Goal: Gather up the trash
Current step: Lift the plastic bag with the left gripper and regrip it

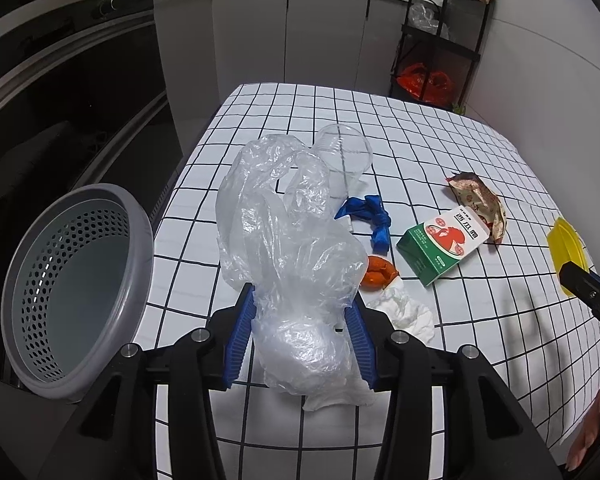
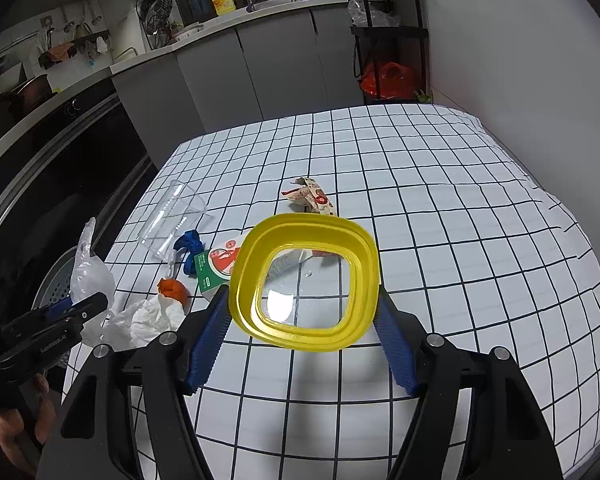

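1. Left wrist view: left hand-held gripper [image 1: 300, 332] clamps the plastic bag [image 1: 292, 248]; bin [image 1: 80, 288] sits just left, off the bench's [image 1: 440, 140] left edge.
2. Right hand-held gripper [image 2: 302, 312] holds the yellow lid [image 2: 306, 280] above the bench, farther from the bin.

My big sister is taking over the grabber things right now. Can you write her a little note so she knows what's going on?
Left gripper: shut on the clear plastic bag, lifted over the table, next to the gray basket.
Right gripper: shut on the yellow lid, held above the table.
Done: nothing shows inside the basket yet.
Left on the table: clear cup, blue wrapper, green carton, snack wrapper, orange scrap, white tissue.
Next, probably: drop the bag into the basket, then the lid, then the rest.
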The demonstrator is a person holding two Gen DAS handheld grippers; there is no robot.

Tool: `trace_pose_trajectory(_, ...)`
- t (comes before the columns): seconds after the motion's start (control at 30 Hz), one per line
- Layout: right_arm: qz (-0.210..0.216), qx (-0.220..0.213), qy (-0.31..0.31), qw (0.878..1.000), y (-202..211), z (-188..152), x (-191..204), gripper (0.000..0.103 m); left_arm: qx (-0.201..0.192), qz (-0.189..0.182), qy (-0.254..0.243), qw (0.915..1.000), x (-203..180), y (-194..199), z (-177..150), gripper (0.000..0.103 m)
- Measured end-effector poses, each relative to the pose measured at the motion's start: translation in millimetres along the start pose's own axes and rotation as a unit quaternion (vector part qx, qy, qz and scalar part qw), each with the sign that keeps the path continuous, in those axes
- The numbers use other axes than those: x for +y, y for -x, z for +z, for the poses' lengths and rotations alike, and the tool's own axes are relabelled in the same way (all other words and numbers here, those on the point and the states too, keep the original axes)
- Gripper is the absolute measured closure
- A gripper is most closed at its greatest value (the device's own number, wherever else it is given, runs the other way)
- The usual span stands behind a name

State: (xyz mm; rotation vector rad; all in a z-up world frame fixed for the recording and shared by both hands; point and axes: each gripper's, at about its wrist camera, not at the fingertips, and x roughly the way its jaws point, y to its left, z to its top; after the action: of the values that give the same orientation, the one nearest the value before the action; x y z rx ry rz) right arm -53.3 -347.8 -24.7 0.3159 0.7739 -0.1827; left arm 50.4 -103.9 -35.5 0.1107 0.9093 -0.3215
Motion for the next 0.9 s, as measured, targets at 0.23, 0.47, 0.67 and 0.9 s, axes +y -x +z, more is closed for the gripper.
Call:
trace_pose_trajectory(0.23, 0.0, 0.001, 0.0, 1.0, -0.5, -0.2, 0.0, 0.036, 0.023, 0.02, 0.003, 0.9995, 7.7, -25.0, -6.2, 0.059)
trace_pose_trajectory(0.47, 0.001, 0.001, 0.0, 1.0, -0.4, -0.6, 0.4, 0.036, 0.051, 0.042, 0.001, 0.9978, 14.8, -45.8, -14.0, 0.055)
trace_pose_trajectory(0.67, 0.0, 0.001, -0.001, 1.0, -0.1, -0.4, -0.1, 0.036, 0.048, 0.049, 0.006, 0.9976, 19.9, -45.4, -12.9, 0.04)
trace_pose_trajectory(0.9, 0.001, 0.003, 0.002, 1.0, 0.1, -0.5, 1.9, 0.036, 0.047, 0.048, 0.031, 0.9972, 33.1, -43.4, -6.5, 0.031)
